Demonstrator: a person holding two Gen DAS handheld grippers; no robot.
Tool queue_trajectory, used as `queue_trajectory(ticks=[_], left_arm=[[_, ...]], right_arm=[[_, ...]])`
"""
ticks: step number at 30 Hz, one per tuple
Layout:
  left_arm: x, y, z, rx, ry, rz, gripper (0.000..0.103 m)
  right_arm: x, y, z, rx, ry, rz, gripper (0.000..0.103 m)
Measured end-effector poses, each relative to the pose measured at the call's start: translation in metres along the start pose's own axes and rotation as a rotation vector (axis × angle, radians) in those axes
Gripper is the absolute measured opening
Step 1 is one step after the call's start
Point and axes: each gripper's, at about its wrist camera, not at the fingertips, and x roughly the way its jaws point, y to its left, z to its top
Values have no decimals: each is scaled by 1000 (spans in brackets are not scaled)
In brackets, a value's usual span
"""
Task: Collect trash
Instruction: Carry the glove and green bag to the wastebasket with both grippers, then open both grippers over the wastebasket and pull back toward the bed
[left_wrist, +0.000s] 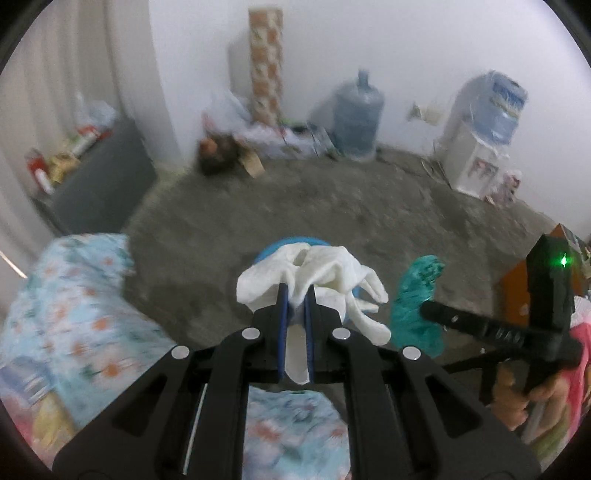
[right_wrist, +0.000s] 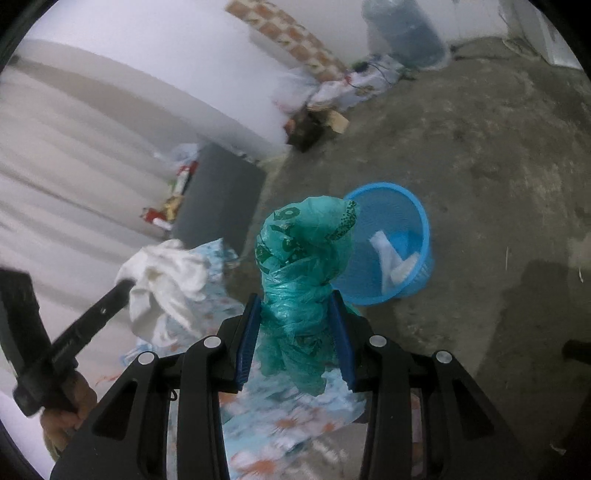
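My left gripper (left_wrist: 296, 295) is shut on a crumpled white tissue (left_wrist: 317, 273), which hangs in front of the blue basket (left_wrist: 295, 243) and hides most of it. In the right wrist view the same tissue (right_wrist: 166, 273) shows at the left, on the left gripper's fingers (right_wrist: 110, 299). My right gripper (right_wrist: 295, 306) is shut on a crumpled green plastic bag (right_wrist: 306, 243), held beside the near rim of the blue basket (right_wrist: 417, 221). White trash (right_wrist: 391, 258) lies inside the basket. From the left wrist view the green bag (left_wrist: 417, 302) hangs at the right.
A floral sheet (left_wrist: 74, 302) covers the bed edge below both grippers. A grey cabinet (left_wrist: 107, 181) with clutter stands at the left. By the far wall stand a water jug (left_wrist: 356, 114), a dispenser (left_wrist: 476, 147) and a pile of bags (left_wrist: 236, 144). Bare concrete floor (right_wrist: 480, 147) surrounds the basket.
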Motion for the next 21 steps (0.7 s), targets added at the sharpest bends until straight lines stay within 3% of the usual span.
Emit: queue_trajectory(ticks=[5, 7, 9, 11, 13, 16, 21], left_arm=[[80, 4, 26, -9, 105, -26, 7], [114, 10, 38, -52, 147, -84, 10], [143, 14, 44, -75, 179, -111, 23], [167, 10, 48, -38, 193, -82, 47], [189, 12, 49, -48, 208, -57, 49], [192, 18, 47, -114, 196, -70, 50], [144, 23, 41, -124, 61, -32, 55]], right_arm=[[47, -30, 23, 45, 34, -28, 37], [71, -42, 35, 53, 42, -40, 38], [94, -53, 47, 55, 32, -63, 41], [120, -64, 55, 42, 33, -85, 56], [141, -82, 58, 75, 54, -161, 61], [143, -98, 49, 125, 55, -170, 61], [117, -98, 28, 159, 5, -150, 61]])
